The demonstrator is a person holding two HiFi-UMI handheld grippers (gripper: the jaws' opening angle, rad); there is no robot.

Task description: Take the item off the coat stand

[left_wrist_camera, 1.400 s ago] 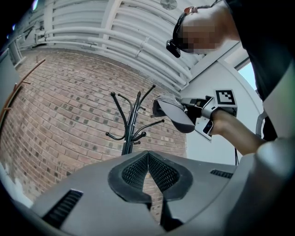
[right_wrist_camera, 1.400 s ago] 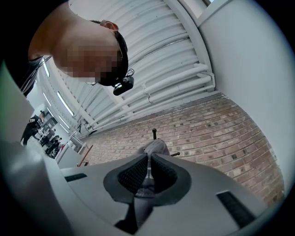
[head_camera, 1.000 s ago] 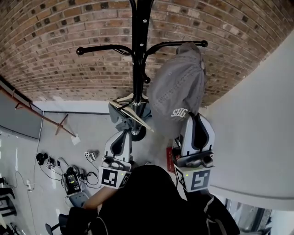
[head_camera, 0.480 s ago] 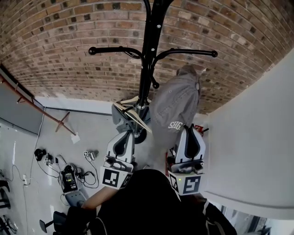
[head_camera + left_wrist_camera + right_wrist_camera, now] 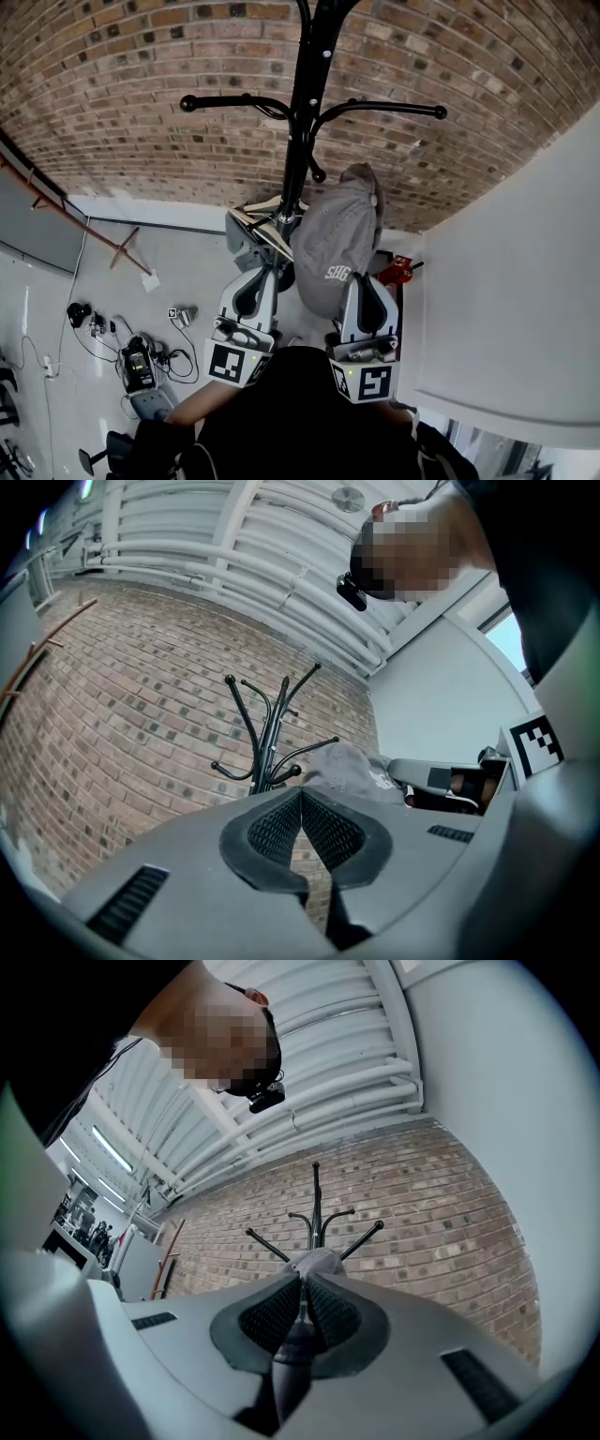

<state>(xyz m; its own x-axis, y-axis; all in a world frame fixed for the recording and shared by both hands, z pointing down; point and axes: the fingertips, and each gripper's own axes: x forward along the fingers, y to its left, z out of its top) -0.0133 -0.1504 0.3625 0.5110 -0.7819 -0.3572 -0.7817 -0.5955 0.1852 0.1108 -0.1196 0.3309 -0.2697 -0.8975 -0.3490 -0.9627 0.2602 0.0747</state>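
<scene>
A black coat stand rises in front of a brick wall, its hooks bare. A grey cap with white letters hangs below and clear of the right hook arm. My right gripper is shut on the cap's lower edge. In the right gripper view grey fabric is pinched between the pads, with the stand behind. My left gripper hovers near the stand's pole, shut and holding nothing; its pads meet in the left gripper view, where the cap shows at right.
A white wall closes the right side. A red object sits by the wall's foot. Cables and small devices lie on the floor at left. A wooden pole leans along the left wall. The stand's base is below the grippers.
The cap has come off the right hook arm and moved down and left with my right gripper. The left gripper has barely moved.
</scene>
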